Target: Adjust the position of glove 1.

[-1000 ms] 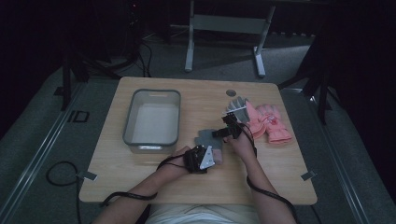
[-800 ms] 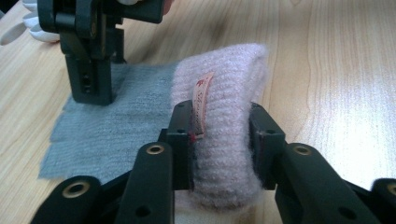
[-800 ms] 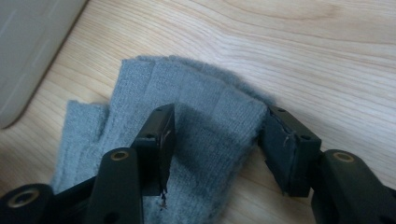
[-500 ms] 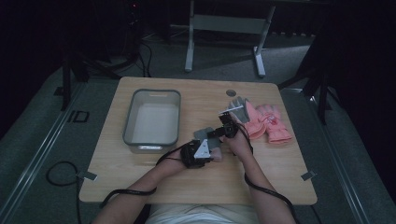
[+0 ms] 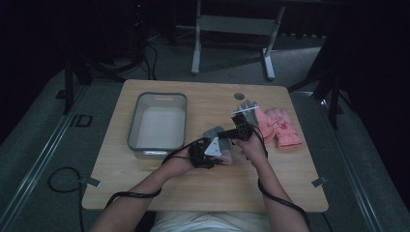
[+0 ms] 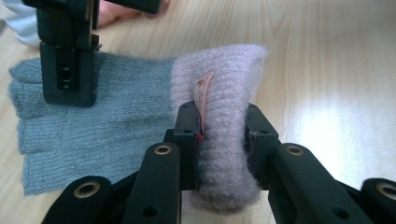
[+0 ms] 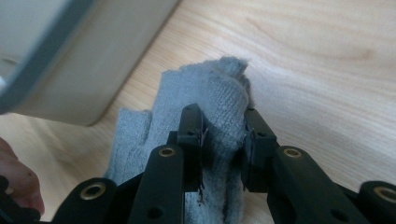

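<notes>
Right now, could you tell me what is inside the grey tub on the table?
The grey tub looks empty, with a pale bare floor; its near wall hides a strip of the bottom.

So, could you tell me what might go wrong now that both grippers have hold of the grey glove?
The left gripper pinches only the bunched pink cuff of the grey glove, so the knit could slip out. The right gripper grips a small fold at the finger end; pulling apart may stretch it or free it. The sagging glove could also snag the tub rim on its way over.
</notes>
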A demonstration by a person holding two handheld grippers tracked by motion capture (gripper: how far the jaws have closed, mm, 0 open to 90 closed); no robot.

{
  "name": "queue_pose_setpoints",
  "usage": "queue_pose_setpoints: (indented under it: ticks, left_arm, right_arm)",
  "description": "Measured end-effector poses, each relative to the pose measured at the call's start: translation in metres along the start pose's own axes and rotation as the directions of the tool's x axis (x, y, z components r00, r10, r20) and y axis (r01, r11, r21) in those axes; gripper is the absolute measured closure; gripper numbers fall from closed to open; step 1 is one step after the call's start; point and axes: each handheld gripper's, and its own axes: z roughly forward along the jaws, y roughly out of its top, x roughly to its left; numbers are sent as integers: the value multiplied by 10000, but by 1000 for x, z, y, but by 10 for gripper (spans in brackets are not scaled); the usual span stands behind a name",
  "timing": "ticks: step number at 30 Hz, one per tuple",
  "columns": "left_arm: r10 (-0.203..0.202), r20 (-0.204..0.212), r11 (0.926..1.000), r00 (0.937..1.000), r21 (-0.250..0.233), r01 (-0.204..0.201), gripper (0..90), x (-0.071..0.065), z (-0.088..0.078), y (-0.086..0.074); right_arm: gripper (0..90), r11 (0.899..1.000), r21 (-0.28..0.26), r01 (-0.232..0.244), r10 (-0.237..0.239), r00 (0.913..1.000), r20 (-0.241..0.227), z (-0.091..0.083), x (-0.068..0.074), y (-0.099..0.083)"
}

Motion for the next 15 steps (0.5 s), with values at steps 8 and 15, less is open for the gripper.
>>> queue_pose_setpoints:
  ticks: [8, 15]
  left_arm:
    - [282, -237, 9992, 9993, -271, -288, 712, 8, -29, 16]
    - [329, -408, 9991, 9986, -256, -340, 712, 17, -47, 16]
  right_arm:
    - [733, 9966, -798, 221, -237, 9995, -191, -29, 13, 11]
    - [733, 9928, -989, 675, -688, 9976, -94, -36, 28, 26]
